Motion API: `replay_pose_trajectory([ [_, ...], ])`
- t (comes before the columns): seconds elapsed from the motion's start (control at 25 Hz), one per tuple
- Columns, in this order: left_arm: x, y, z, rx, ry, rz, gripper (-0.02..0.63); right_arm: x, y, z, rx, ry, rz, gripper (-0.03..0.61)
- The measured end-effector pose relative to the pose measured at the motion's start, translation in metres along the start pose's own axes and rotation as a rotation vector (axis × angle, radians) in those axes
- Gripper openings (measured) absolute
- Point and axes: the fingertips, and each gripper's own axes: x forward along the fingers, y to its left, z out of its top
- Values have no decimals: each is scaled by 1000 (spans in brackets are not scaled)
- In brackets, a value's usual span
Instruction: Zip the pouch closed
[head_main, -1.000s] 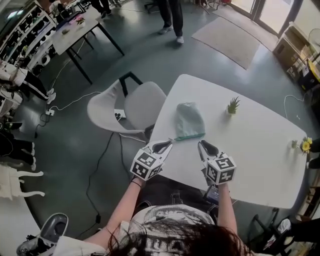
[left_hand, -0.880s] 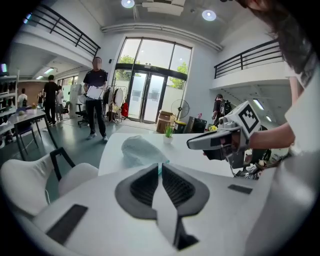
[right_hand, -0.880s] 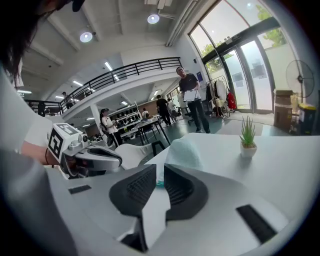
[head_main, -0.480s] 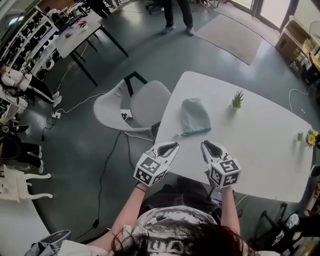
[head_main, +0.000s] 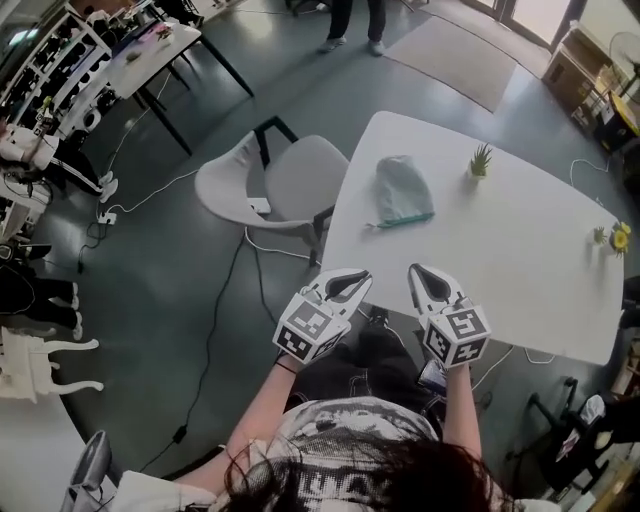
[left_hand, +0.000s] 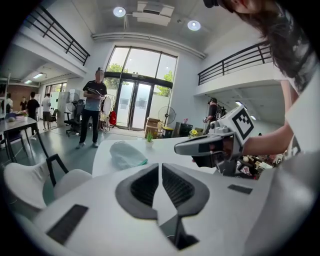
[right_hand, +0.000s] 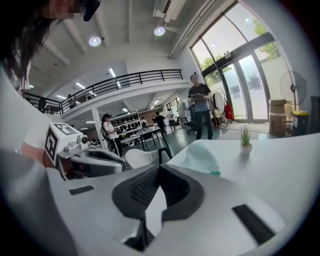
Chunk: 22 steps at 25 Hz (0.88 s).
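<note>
A pale green pouch (head_main: 403, 190) with a teal zipper edge lies on the white table (head_main: 500, 260), near its far left side. It also shows in the left gripper view (left_hand: 126, 154) and the right gripper view (right_hand: 201, 157). My left gripper (head_main: 355, 278) is shut and holds nothing; it hovers at the table's near edge, well short of the pouch. My right gripper (head_main: 419, 273) is beside it, also shut and empty. In each gripper view the jaws meet at the tips, left (left_hand: 160, 165) and right (right_hand: 159, 167).
A small potted plant (head_main: 481, 160) stands behind the pouch, and a yellow flower (head_main: 612, 238) sits at the table's right edge. A white chair (head_main: 270, 190) stands left of the table. A person (left_hand: 93, 112) stands farther off on the floor.
Both grippers have drawn back from the pouch toward the person's body and risen. The pouch lies where it was, farther from the jaws than before.
</note>
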Motion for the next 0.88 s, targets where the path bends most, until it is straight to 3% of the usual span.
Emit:
replay_pose_trajectory([
  [0.4,-28,-52,-7,59,-37,-68,15,-57,23,-20,-46,-12,-66,-2],
  [0.88,-38,-75,-5,89,-71,-97,15,-85,33,-23,-54,-35,-75,-3],
])
